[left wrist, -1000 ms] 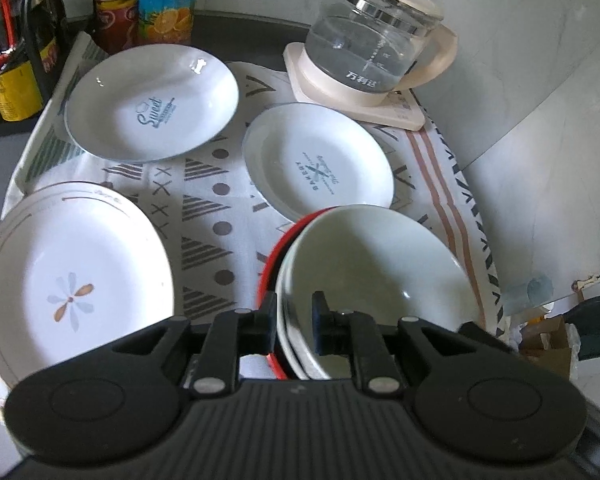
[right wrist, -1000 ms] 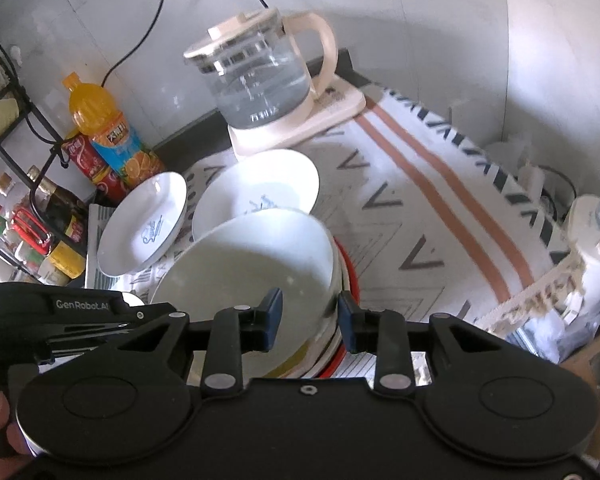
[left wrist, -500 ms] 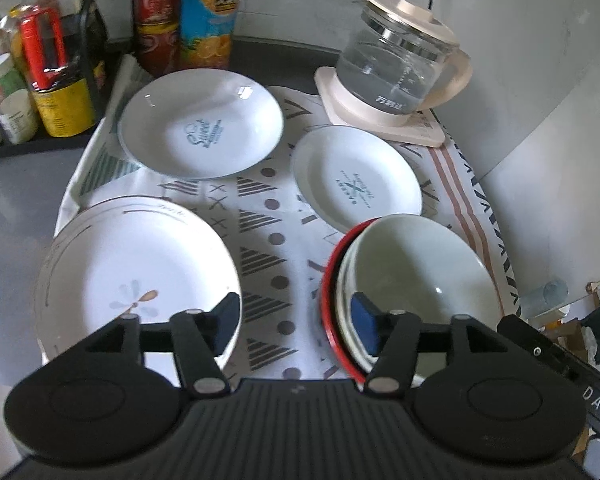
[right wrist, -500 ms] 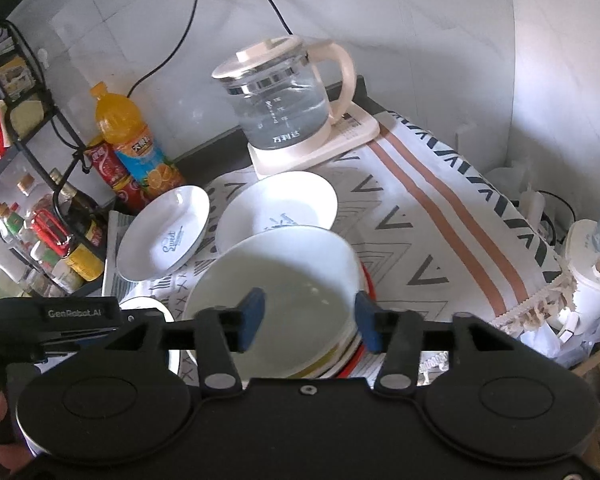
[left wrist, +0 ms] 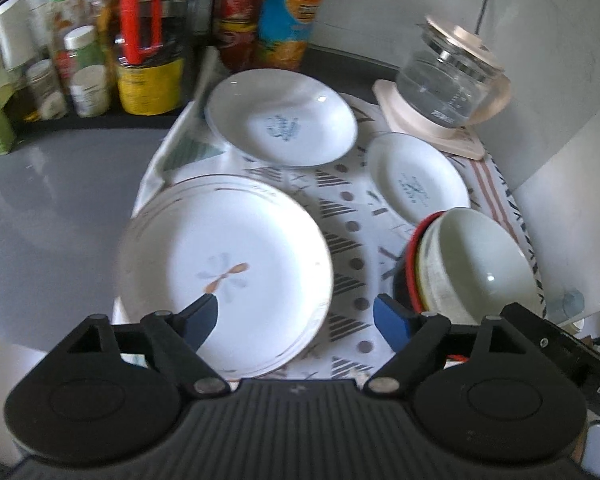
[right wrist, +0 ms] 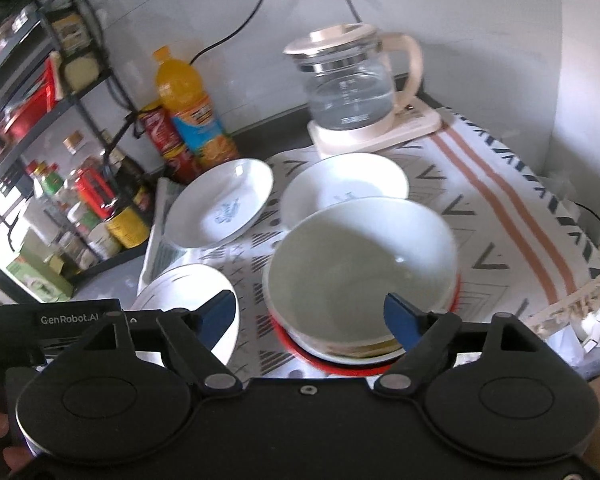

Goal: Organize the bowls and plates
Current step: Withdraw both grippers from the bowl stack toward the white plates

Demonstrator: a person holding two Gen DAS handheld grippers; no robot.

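Note:
A stack of bowls with a white bowl on top and a red one at the bottom sits on the patterned cloth; it also shows in the right wrist view. A large flower plate lies left of it, seen too in the right wrist view. Two smaller white plates lie behind: a left one and a right one. My left gripper is open and empty above the flower plate's near edge. My right gripper is open and empty, just short of the bowl stack.
A glass kettle stands on its base at the back. An orange juice bottle, cans and a rack of jars line the back left. The wall closes the right side.
Both grippers have opened wide, let go of the bowl stack's rim and pulled back. The left gripper has swung left over the flower plate.

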